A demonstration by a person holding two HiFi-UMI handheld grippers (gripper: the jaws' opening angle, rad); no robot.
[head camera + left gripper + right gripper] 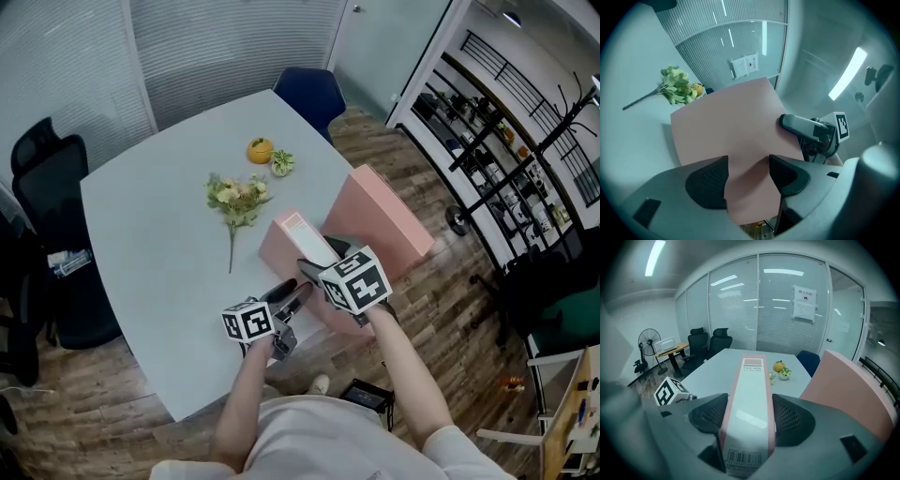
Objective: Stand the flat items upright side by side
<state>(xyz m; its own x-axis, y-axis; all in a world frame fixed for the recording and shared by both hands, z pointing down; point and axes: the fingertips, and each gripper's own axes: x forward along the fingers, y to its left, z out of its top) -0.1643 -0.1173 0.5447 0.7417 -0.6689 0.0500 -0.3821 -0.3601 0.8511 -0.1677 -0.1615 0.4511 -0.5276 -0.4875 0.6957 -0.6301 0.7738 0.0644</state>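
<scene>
Fingers [792, 420] clasp 1 box [750, 399], 1 box [853, 390] beside

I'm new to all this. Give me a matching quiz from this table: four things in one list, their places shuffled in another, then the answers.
Things
1. labelled file box
2. second pink box
3. orange fruit
4. flower bunch

Places
A. lying flat on the table, left of both boxes in the head view
B. between the fingers of the right gripper
C. next to the small green plant
D. by the table's right edge in the head view

Pairs: 1-B, 2-D, 3-C, 4-A
</scene>
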